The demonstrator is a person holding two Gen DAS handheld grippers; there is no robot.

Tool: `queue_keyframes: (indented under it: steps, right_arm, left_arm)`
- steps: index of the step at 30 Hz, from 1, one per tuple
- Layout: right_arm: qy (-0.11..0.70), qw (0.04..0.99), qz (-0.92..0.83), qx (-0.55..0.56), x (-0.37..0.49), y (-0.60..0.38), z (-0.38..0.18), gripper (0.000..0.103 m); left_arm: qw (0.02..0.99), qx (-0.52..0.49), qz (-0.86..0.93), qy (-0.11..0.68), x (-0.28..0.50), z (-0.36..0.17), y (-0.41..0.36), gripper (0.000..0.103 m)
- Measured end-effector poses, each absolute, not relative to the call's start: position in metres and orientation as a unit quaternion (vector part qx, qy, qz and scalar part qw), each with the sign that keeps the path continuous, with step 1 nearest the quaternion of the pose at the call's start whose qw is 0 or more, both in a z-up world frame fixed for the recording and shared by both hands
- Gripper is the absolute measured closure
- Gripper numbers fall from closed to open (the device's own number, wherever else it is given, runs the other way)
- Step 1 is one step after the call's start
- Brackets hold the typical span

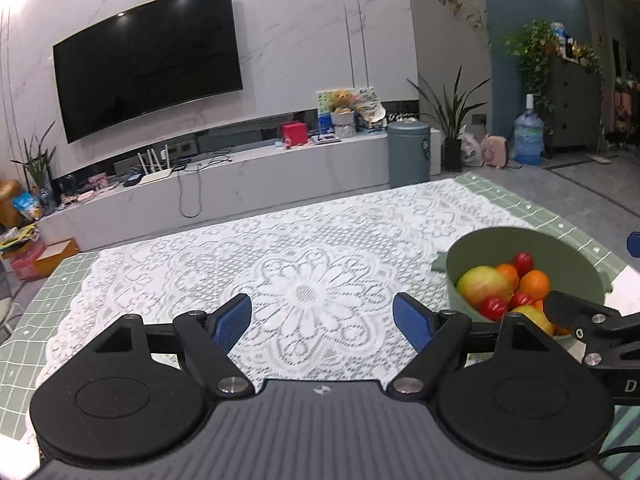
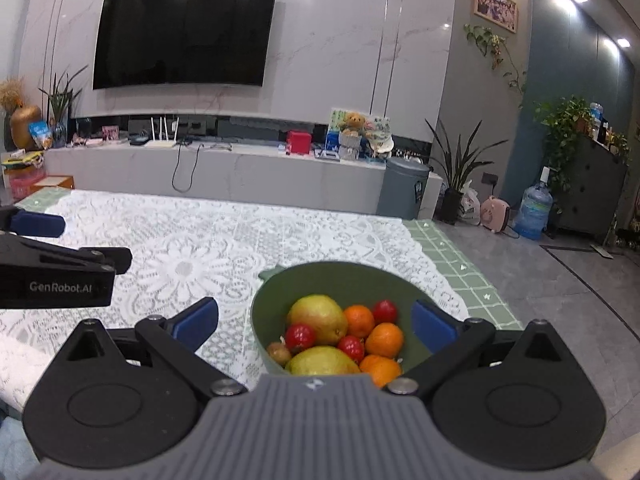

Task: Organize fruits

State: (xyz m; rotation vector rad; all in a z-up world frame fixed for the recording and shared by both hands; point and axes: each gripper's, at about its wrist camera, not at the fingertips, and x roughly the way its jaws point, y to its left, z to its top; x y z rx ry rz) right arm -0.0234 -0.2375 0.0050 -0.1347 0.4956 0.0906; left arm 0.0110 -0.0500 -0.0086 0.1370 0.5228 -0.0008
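A green bowl stands on the lace-covered table and holds a heap of fruit: two yellow-green mangoes, several oranges, several small red fruits and a brown kiwi. My right gripper is open, its blue pads on either side of the bowl's near part, touching nothing. In the left wrist view the same bowl sits at the right, with the fruit inside. My left gripper is open over bare lace to the left of the bowl, nothing between its fingers.
A white lace cloth lies over a green checked tablecloth. The table's far edge faces a TV wall with a low marble bench, a grey bin and plants. The floor drops away to the right of the bowl.
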Motion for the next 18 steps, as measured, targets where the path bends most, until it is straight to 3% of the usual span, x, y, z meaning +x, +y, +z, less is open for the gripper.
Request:
queue_keyframes:
  steps: [18]
  right_arm:
    - [0.308,0.951,0.022,-0.031,-0.010,-0.245,-0.020,0.004]
  left_arm:
    - [0.949,0.051,-0.019,0.310,0.012,-0.031,-0.053,0.009]
